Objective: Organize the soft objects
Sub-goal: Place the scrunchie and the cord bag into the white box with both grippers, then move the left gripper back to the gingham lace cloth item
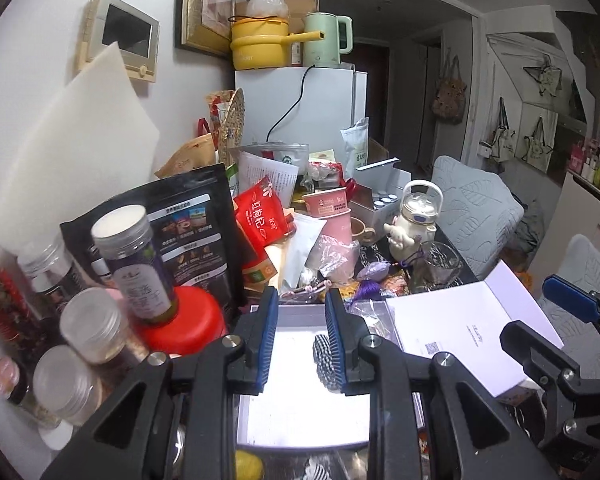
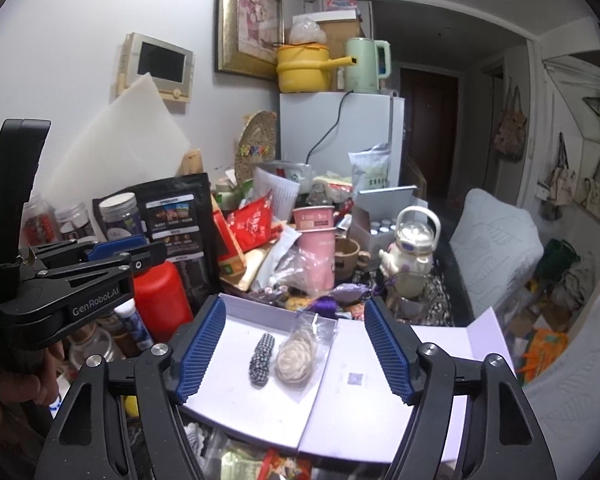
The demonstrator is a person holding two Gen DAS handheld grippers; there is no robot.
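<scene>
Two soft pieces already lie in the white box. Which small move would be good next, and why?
Probably reach the open right hand-held gripper toward the purple sachet just behind the white box. The checkered scrunchie and bagged cream flower lie inside it already, both grippers look empty, and that sachet seems the nearest soft item outside.

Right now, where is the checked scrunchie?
In the right wrist view, the checked scrunchie lies in the open white box, just left of the bagged cream flower, between the right gripper's open jaws.
</scene>
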